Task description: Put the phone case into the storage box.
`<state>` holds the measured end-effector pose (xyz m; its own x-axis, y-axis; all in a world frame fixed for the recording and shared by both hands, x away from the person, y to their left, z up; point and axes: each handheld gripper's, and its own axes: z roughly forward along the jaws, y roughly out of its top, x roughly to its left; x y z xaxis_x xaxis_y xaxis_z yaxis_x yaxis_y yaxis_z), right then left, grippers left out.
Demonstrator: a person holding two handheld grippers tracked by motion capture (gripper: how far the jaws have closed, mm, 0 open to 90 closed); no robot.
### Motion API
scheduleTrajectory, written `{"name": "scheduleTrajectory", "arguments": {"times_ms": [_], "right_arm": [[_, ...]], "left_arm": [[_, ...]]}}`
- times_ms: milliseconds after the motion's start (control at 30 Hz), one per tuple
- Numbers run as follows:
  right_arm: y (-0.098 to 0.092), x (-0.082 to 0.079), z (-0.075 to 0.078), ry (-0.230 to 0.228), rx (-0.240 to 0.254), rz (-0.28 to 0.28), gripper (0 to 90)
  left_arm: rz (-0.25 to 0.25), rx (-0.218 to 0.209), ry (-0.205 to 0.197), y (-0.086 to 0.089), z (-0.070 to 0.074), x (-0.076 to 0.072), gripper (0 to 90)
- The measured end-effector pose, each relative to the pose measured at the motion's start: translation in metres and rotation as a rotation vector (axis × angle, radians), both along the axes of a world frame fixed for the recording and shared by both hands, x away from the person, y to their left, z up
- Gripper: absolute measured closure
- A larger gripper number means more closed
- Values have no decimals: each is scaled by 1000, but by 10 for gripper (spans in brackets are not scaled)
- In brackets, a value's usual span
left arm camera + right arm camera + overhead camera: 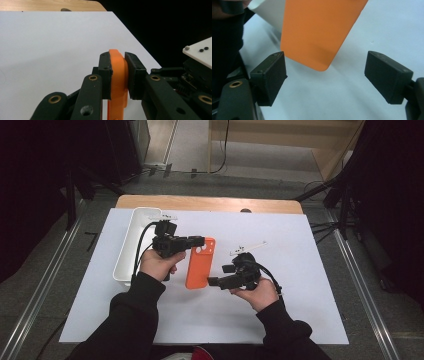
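- The left gripper [197, 241] is clamped on the top edge of the orange phone case [200, 263], near its camera cut-out; a pad presses each face, as the left gripper view shows [117, 75].
- This grip keeps the case lifted off the white worktop [280, 310], its lower end free.
- The right gripper [214, 281] has its jaws wide apart, gripping nothing; its pads flank the case's lower corner [317, 37] without contact, probably lining up a second grip.
- The white bin [131, 245] stands just left of the left hand [157, 264], likely the drop point.
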<state>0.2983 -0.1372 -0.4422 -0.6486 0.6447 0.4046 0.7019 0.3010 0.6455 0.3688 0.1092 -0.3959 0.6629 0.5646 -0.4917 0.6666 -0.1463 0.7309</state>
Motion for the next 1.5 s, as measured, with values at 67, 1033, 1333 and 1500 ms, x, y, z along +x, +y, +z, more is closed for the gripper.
{"name": "scheduleTrajectory", "arguments": {"times_ms": [67,1033,1333,1500], "right_arm": [[-4,0,2,4,12,26,169],[-39,3,8,-29,35,158,305],[-39,6,9,-81,52,237,309],[-41,8,12,-82,74,252,300]], "left_arm": [[-8,9,-1,1,1,-1,759],[-216,49,-22,2,4,-20,759],[-271,43,-49,2,5,-23,758],[-258,63,-57,2,4,-21,758]]}}
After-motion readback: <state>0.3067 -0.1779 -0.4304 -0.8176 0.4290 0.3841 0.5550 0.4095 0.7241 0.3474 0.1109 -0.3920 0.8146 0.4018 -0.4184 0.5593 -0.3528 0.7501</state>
